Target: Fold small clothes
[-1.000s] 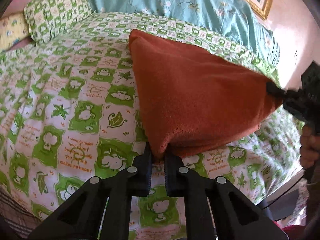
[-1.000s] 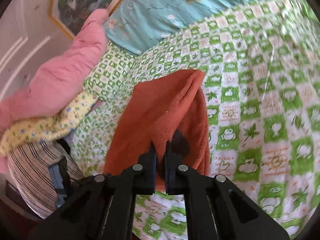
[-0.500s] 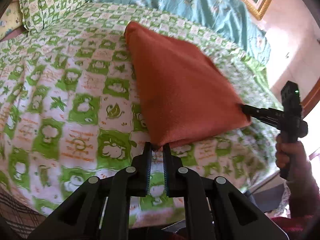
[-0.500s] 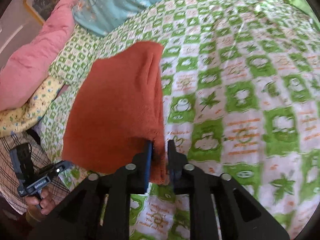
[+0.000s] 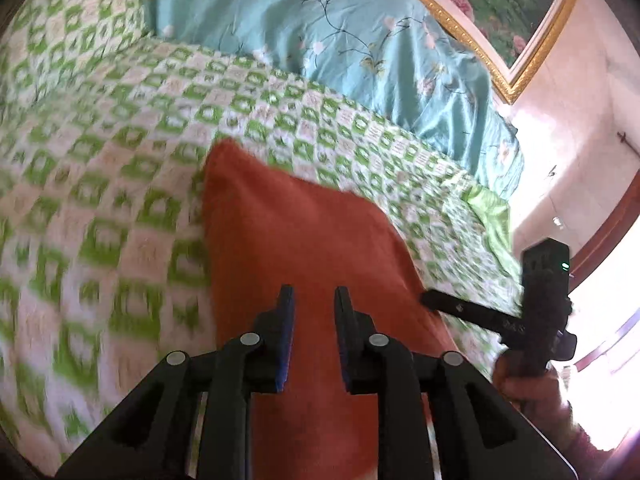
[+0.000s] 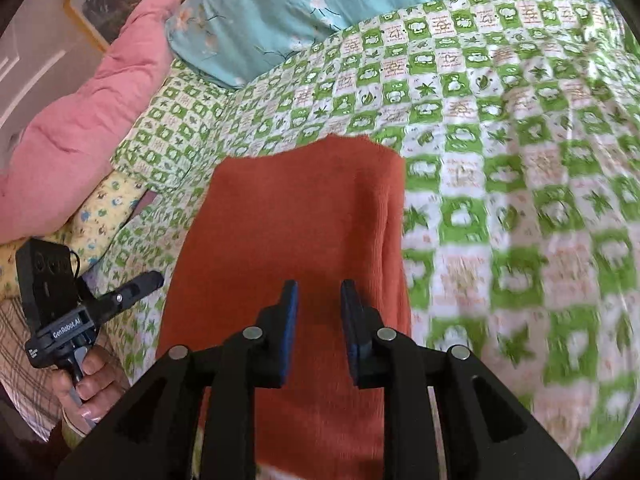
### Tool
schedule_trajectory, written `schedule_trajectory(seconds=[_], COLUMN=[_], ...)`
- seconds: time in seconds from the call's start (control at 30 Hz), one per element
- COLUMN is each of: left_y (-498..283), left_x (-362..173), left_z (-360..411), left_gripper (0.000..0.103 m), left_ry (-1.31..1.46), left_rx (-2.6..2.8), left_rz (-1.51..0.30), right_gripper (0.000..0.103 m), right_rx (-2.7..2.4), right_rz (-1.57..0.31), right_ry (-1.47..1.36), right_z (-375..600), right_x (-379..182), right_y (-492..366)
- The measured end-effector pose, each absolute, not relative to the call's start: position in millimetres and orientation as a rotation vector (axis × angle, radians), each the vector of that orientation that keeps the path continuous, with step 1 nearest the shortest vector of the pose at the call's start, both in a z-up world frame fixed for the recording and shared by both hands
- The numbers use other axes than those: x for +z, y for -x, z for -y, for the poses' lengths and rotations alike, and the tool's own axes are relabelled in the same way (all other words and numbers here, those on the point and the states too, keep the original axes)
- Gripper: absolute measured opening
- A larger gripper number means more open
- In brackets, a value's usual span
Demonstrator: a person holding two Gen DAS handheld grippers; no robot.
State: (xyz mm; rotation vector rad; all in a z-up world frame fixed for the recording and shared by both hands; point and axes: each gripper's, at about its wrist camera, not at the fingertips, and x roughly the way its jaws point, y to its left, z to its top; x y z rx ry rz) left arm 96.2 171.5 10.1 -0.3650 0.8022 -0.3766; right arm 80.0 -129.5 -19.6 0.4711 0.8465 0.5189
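A rust-orange cloth lies folded flat on the green-and-white checked bedspread; it also shows in the right wrist view. My left gripper is open and empty, hovering over the cloth's near end. My right gripper is open and empty, also above the cloth's near end. The right gripper shows in the left wrist view beside the cloth's right edge. The left gripper shows in the right wrist view beside the cloth's left edge.
A teal floral quilt lies along the far side of the bed. A pink blanket and a yellow patterned pillow sit at the left. A gold-framed picture hangs on the wall. The bed edge is near me.
Both grippers have let go of the cloth's corners and opened. The cloth has dropped from being held up to lying flat on the bed, and both grippers have moved over it.
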Motion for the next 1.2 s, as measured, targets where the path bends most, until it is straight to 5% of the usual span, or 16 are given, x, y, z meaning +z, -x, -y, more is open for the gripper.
schedule_trajectory(seconds=[0.33, 0.8, 1.2], left_y=[-175.5, -31.4, -5.6], left_x=[-35.3, -18.1, -24.1], left_z=[-173.6, -160.7, -160.5], left_gripper=[0.005, 0.013, 0.014], left_ry=[0.313, 0.334, 0.284], left_rx=[-0.269, -0.405, -0.338], left_rz=[-0.930, -0.854, -0.857], right_gripper=[0.022, 0.023, 0.024], right_rx=[0.505, 0.514, 0.461], right_rz=[-0.883, -0.843, -0.843], right_ry=[-0.534, -0.404, -0.385], right_z=[135.6, 137.4, 140.2], right_x=[-52.0, -30.1, -35.2], right_y=[-130.0, -37.0, -10.7])
